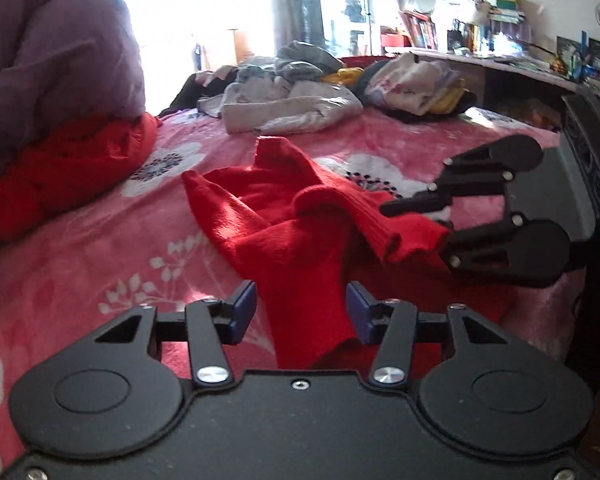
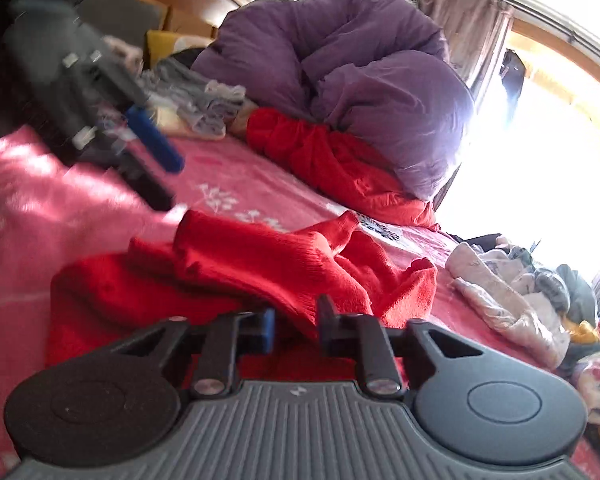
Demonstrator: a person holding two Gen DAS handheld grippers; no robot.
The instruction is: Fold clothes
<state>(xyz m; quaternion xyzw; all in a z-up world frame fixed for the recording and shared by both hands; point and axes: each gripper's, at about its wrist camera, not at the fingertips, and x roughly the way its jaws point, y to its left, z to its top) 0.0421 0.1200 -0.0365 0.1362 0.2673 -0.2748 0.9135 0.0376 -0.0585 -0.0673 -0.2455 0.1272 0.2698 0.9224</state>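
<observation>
A red knit sweater [image 1: 284, 216] lies crumpled on the pink flowered bedspread [image 1: 100, 248]. In the left wrist view my left gripper [image 1: 301, 312] is open, its blue pads on either side of a strip of the sweater that runs between them. My right gripper [image 1: 440, 216] shows at the right of that view, at the sweater's ribbed cuff edge. In the right wrist view the right gripper [image 2: 296, 326] has a fold of the sweater [image 2: 260, 264] between its parted fingers. The left gripper [image 2: 140, 152] appears blurred at upper left there.
A purple duvet [image 1: 60, 60] lies on another red garment [image 1: 72, 168] at the left. A pile of unfolded clothes [image 1: 300, 96] sits at the far end of the bed. A cluttered desk [image 1: 520, 64] stands at the right by a bright window.
</observation>
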